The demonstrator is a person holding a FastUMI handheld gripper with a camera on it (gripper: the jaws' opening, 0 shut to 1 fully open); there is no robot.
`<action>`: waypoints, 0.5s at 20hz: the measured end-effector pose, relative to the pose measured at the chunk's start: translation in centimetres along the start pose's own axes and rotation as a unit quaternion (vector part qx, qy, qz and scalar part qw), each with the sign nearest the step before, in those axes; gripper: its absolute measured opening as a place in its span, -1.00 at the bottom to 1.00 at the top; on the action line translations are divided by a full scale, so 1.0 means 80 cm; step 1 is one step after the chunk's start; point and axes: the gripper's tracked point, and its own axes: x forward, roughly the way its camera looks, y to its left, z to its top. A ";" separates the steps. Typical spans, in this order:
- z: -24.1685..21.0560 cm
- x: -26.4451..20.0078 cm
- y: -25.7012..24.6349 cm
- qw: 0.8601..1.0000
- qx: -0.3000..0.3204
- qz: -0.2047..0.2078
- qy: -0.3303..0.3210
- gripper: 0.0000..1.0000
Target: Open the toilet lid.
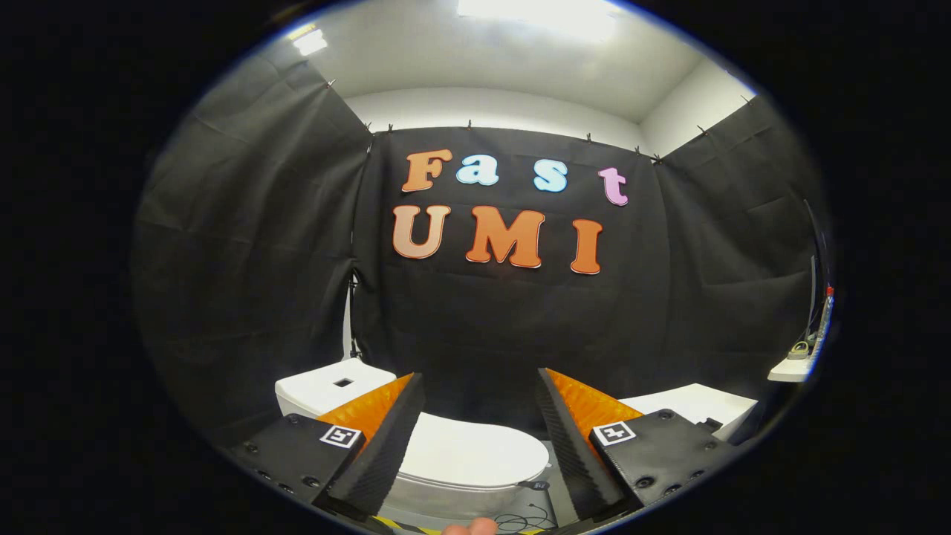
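A white toilet stands on the floor against the black cloth wall, its tank (330, 386) beyond my left finger. Its lid (472, 453) lies flat and closed, showing between and below my two fingers. My gripper (481, 386) hovers above the toilet, open wide, with nothing between the fingers. The left finger (386, 438) covers the lid's left part, and the right finger (568, 438) stands just past the lid's front end.
A second white fixture (695, 407) sits beyond my right finger. A white shelf (791, 369) with small items juts out at the far right. Dark cables (524, 516) lie on the floor by the toilet's front. A fingertip (469, 527) shows at the bottom.
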 end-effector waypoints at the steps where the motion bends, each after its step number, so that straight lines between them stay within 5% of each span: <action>1: -0.001 0.001 0.001 1.000 0.000 0.001 0.001 0.95; 10: -0.030 0.027 0.008 1.000 0.013 0.017 -0.005 0.95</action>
